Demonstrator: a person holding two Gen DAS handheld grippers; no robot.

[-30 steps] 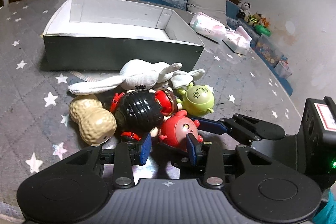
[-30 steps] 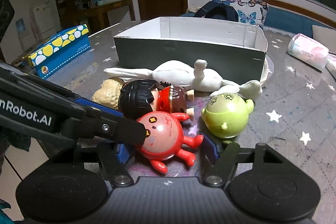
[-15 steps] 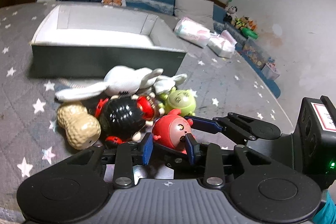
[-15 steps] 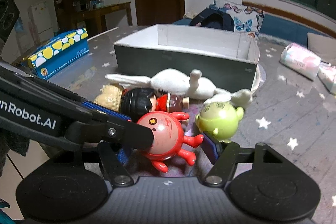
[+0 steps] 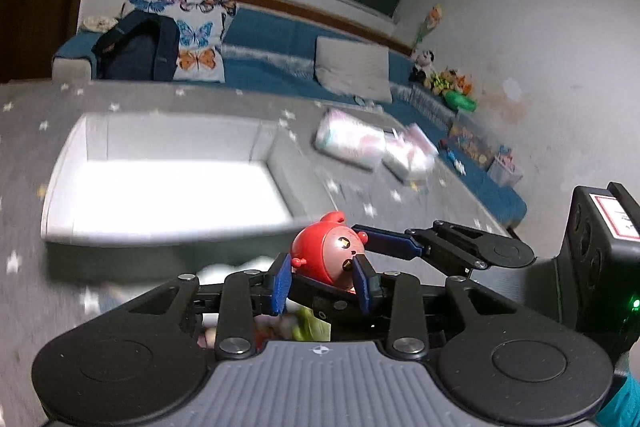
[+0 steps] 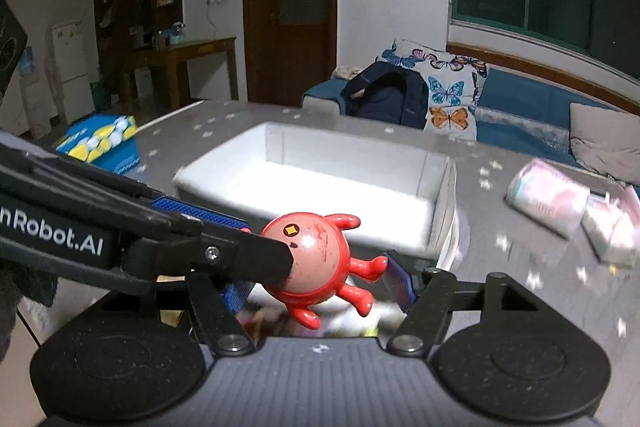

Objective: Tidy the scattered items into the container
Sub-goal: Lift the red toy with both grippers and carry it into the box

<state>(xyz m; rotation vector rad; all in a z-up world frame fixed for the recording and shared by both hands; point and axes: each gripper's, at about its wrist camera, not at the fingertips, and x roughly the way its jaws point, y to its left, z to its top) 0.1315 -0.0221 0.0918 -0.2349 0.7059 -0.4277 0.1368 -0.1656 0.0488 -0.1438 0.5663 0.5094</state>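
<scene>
A red round toy (image 5: pixel 328 255) with small limbs hangs in the air just before the near wall of the white box (image 5: pixel 176 143). My left gripper (image 5: pixel 323 279) is shut on it, blue pads pressed to both its sides. In the right wrist view the same red toy (image 6: pixel 316 259) sits between the pads of my right gripper (image 6: pixel 318 285). The right pad touches its leg, while the left gripper's finger (image 6: pixel 240 255) crosses in front and partly hides the other pad. The box (image 6: pixel 352 151) is open-topped and looks empty.
Blurred toys lie on the star-patterned table below the grippers, among them a green toy (image 5: pixel 312 323). Two pink tissue packs (image 6: pixel 548 199) rest right of the box. A blue and yellow carton (image 6: pixel 100 143) sits at the left table edge. A sofa with a backpack stands behind.
The left jaws closed onto the red toy. Both grippers then rose together, lifting it off the toy pile, and the box now appears lower, with its inside showing.
</scene>
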